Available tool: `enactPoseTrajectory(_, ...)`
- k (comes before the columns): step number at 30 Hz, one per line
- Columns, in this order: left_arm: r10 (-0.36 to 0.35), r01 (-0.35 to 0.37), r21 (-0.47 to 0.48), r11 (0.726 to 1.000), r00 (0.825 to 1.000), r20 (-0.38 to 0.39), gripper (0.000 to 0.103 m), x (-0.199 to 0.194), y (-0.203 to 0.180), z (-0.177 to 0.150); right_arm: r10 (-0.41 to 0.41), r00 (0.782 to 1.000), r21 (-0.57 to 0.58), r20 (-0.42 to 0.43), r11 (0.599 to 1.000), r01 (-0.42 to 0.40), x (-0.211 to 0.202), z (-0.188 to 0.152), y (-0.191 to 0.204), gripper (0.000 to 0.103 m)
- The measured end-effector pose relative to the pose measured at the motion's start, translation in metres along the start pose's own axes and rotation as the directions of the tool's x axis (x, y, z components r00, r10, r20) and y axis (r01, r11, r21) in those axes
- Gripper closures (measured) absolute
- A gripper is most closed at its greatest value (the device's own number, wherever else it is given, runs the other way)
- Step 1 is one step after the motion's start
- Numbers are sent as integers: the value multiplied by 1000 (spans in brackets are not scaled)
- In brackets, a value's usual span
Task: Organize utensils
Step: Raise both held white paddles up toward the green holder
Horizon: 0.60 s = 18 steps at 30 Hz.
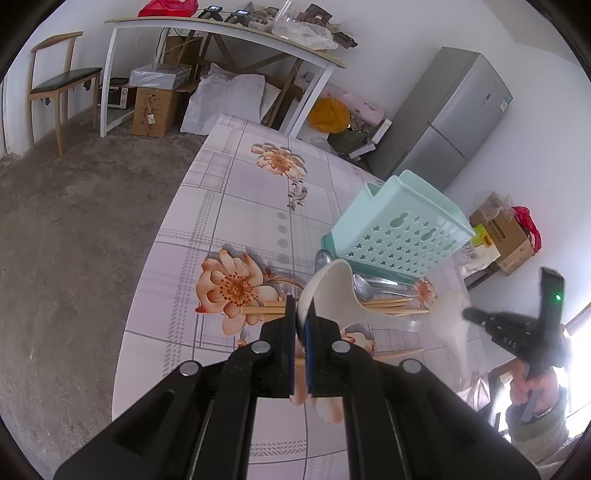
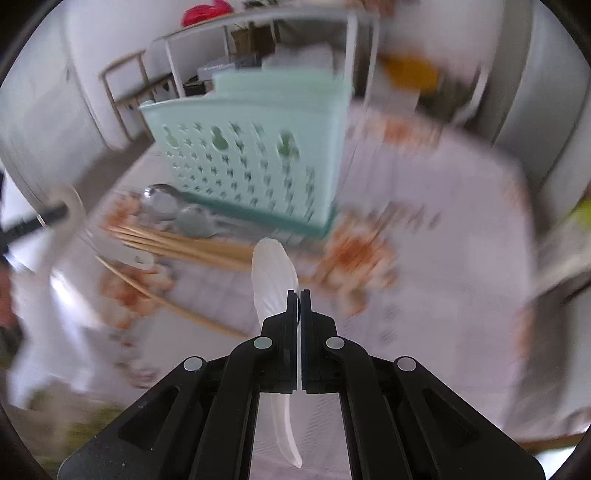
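Observation:
My left gripper [image 1: 300,308] is shut on the bowl edge of a white plastic ladle [image 1: 332,291], held above the flowered tablecloth [image 1: 236,206]. My right gripper [image 2: 299,295] is shut on a translucent white plastic spoon [image 2: 271,275], whose bowl sticks out ahead and whose handle runs back under the jaws. A mint-green perforated utensil holder [image 1: 399,229] [image 2: 258,147] stands upright on the table. In front of it lie metal spoons [image 1: 364,286] [image 2: 192,219] and wooden chopsticks [image 1: 391,304] [image 2: 184,243]. The right wrist view is blurred by motion.
The right gripper's body and the hand holding it [image 1: 532,332] show at the right edge. Beyond the table are a grey fridge [image 1: 454,110], a white desk [image 1: 221,29] piled with clutter, a wooden chair [image 1: 59,81], cardboard boxes [image 1: 153,107] and the bare concrete floor [image 1: 74,229].

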<state>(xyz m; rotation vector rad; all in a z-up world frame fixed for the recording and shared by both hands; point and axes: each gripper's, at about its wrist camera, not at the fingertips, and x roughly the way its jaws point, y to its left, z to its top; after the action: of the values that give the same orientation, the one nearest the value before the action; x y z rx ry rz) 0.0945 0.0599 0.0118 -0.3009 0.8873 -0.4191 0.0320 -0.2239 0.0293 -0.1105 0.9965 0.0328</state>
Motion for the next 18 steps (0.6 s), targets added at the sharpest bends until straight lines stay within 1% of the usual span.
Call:
enactPoseTrajectory(1,-2,2,0,1000,1000,2,100,0,0,0,-44,999,-33,30,998,45,-6,1,6,103)
enactPoseTrajectory(3,-12,12,0,1000,1000,10,100,-2,0,0,-91,993,-58,78,994,96,-15,3,6,103)
enactPoseTrajectory(4,-15,15,2,1000,1000,16,100,-3,-1,1,-99,991,-53,93,993,104,-17,5,8,103)
enactPoseTrajectory(6,-26,25,14,1000,999,36,100,-7,-3,2,-95,988,-24,122,995,98,-24,8,0,103)
enactPoseTrajectory(10,-63,55,67,996,992,112,100,-28,-17,13,-78,979,49,186,996,70,-42,13,-13,103)
enactPoseTrajectory(13,-87,65,116,991,977,195,100,-50,-29,30,-55,969,110,240,994,29,-57,16,-20,103)
enactPoseTrajectory(14,-94,65,133,989,971,222,100,-57,-33,36,-47,963,130,265,991,13,-64,17,-23,103)
enactPoseTrajectory(15,-100,61,158,986,962,255,100,-65,-39,44,-44,958,142,282,990,4,-62,20,-18,103)
enactPoseTrajectory(17,-90,27,205,978,947,307,100,-75,-50,56,-34,941,171,335,985,-25,-68,25,-15,103)
enactPoseTrajectory(18,-68,-21,246,969,936,347,100,-80,-60,64,-30,934,182,357,983,-38,-72,26,-17,103)
